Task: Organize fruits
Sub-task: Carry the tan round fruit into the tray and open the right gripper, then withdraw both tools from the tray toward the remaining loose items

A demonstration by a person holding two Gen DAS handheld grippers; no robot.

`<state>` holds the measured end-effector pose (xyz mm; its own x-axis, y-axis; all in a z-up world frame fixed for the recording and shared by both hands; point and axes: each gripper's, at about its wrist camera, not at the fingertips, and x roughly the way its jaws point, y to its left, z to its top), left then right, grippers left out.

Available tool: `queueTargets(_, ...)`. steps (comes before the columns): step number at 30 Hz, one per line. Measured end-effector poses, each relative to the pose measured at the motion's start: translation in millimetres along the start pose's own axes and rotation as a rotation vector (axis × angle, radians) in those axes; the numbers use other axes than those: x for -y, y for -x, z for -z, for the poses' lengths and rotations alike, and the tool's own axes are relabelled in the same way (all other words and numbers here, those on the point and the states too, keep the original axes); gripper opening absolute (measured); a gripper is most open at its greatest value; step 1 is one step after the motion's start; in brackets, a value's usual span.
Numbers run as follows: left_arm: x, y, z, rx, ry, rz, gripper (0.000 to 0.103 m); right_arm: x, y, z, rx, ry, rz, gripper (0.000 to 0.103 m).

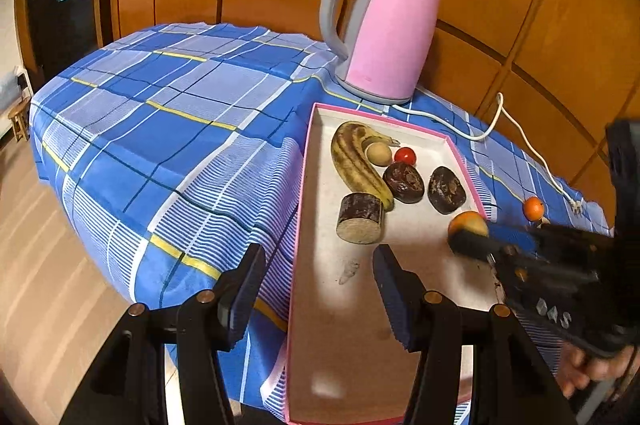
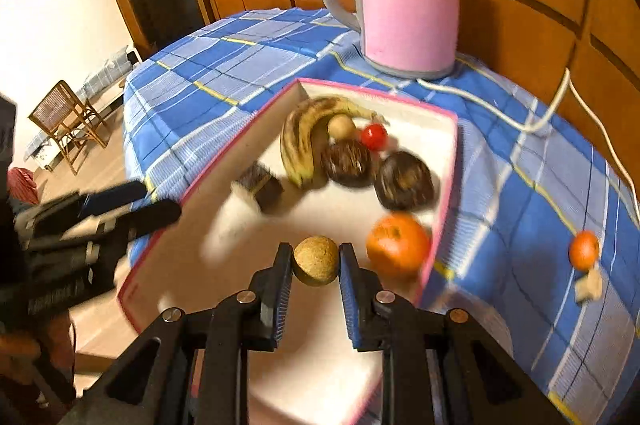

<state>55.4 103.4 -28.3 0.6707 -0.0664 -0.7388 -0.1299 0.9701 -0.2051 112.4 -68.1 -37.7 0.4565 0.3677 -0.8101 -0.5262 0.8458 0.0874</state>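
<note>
Right gripper [image 2: 316, 263] clamps brown fruit [image 2: 315, 260]; left gripper [image 1: 320, 285] gapes.

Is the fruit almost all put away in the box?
Nearly. The box already holds a banana, a tomato, two dark fruits and a big orange. The right gripper holds a round brown fruit over the box. One small orange remains on the tablecloth. The left gripper is open.

We see the tray [image 1: 400, 265] at lower centre of the frame, the banana [image 1: 354, 161] in its far end, the kettle [image 1: 384, 25] behind it, a tangerine [image 1: 533, 208] right of it.
</note>
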Motion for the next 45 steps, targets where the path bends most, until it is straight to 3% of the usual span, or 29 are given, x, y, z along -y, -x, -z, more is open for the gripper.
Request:
queueTargets(2,-0.1,0.3,0.6,0.003,-0.003,-0.002,0.057,-4.0,-7.5,-11.6,0.024,0.007,-0.004,0.024)
queueTargets(4,1.0,-0.3,1.4,0.0,-0.01,-0.002,0.057,-3.5,-16.7,-19.6,0.031,0.0,0.012,0.037)
queueTargets(5,1.3,-0.6,1.7,-0.002,-0.01,0.0,0.057,-2.2,-20.7,-21.4,0.027,-0.005,0.028,0.037)
queueTargets(18,9.1,0.2,3.2,-0.001,-0.032,-0.002,0.057,3.1,12.6,8.8,0.089,-0.058,0.075,0.037)
queueTargets(33,32.6,13.4,7.6,0.016,-0.103,0.027,0.057,20.9,46.7,43.0,0.138,-0.187,0.185,0.037)
queueTargets(45,57.0,13.2,13.4,-0.008,-0.173,0.061,0.057,40.2,76.4,65.6,0.184,-0.219,0.287,0.037)
